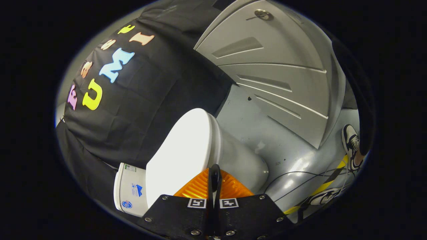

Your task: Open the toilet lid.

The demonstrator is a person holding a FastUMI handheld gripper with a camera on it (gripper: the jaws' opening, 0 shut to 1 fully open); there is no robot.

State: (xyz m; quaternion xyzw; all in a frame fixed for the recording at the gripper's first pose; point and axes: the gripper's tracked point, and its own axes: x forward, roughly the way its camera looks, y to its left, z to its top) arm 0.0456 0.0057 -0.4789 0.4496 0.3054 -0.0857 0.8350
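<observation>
The white toilet lid (185, 150) lies flat over the seat and the grey-white bowl (242, 163), just ahead of the fingers. The white tank (128, 190) stands behind the lid, against the black cloth wall. My gripper (215, 175) has its orange fingers (195, 188) almost together at the lid's front rim. A thin white sliver of that rim shows between them, so they look shut on the lid's edge. I see no gap between lid and seat.
A grey metal locker (277, 66) stands beyond the bowl on the grey floor (247, 120). A person's shoes (351, 143) are on the floor beside it, near thin black cables (300, 173) and a yellow-black tape strip (325, 185).
</observation>
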